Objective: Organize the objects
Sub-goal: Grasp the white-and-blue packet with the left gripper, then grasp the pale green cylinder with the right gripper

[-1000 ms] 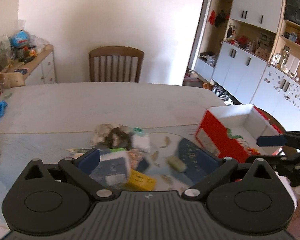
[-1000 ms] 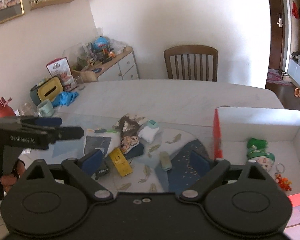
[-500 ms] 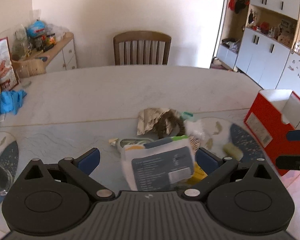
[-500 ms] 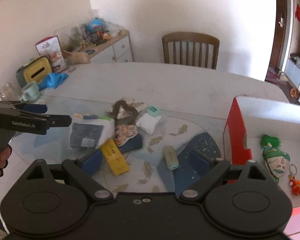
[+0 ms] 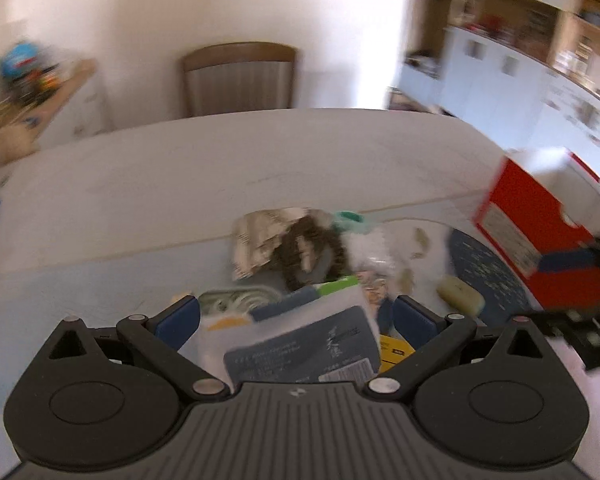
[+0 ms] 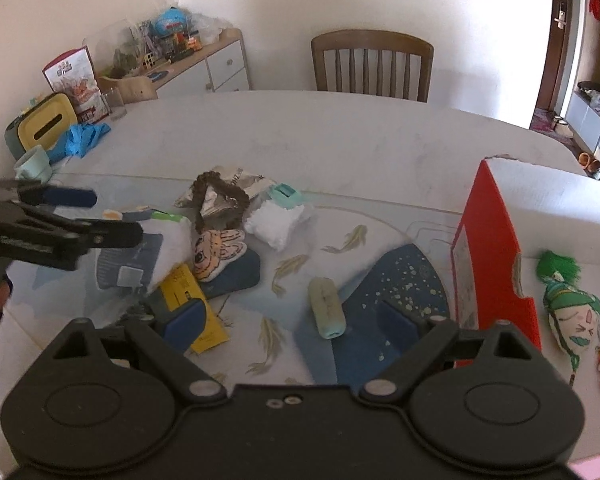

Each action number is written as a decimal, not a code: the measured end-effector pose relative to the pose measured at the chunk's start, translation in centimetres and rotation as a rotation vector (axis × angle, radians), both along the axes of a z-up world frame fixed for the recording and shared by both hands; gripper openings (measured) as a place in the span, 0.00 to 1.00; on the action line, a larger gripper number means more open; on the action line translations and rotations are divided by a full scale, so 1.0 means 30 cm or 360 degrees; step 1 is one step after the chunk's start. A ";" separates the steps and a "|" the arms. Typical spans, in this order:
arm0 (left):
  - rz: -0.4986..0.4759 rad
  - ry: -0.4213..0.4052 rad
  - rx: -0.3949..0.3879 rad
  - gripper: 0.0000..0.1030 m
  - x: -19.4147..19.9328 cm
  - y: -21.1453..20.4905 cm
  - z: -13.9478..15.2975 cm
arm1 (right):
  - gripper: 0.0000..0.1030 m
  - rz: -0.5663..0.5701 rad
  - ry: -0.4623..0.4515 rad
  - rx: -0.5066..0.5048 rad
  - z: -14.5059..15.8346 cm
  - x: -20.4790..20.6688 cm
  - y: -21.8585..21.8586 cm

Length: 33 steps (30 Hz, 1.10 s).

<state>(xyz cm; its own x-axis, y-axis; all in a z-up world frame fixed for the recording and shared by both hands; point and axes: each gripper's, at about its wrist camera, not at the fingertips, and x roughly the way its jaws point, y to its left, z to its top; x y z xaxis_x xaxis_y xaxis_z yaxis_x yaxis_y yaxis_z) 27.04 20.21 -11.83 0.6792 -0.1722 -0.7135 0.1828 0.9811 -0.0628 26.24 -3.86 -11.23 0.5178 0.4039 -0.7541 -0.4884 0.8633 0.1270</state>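
A pile of small items lies mid-table: a white packet with a blue label (image 6: 128, 258) (image 5: 300, 344), a yellow box (image 6: 188, 300), a cartoon-face plush (image 6: 216, 250), a brown braided ring (image 6: 220, 200) and a white fluffy piece (image 6: 274, 222). My left gripper (image 5: 296, 316) (image 6: 100, 216) hovers open just over the packet, which shows between its blue pads. My right gripper (image 6: 292, 318) is open low over the mat, and a pale green roll (image 6: 326, 307) lies between its fingers, untouched. The red box (image 6: 488, 248) at right holds a green-haired doll keychain (image 6: 572, 312).
A dark blue placemat (image 6: 404, 280) lies under the right finger, against the red box's wall. At the table's far left are a yellow tissue box (image 6: 44, 128), a blue cloth (image 6: 80, 140), a mint cup (image 6: 32, 162) and a glass. A wooden chair (image 6: 372, 64) stands behind.
Both grippers have sunk toward the pile. The left one swung over until the packet lies between its fingers; the right one now frames the green roll. Both stayed open.
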 end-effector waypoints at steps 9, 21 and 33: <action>-0.0528 0.0041 0.0123 1.00 0.030 0.015 -0.048 | 0.86 0.0020 0.0077 -0.0048 -0.061 0.072 0.023; -0.0689 0.0077 0.0309 1.00 0.051 -0.010 -0.128 | 0.72 -0.0012 0.0147 -0.0125 -0.147 0.125 0.048; -0.0619 0.0048 0.0295 0.94 0.042 -0.009 -0.142 | 0.46 -0.0003 0.0148 -0.0149 -0.178 0.133 0.070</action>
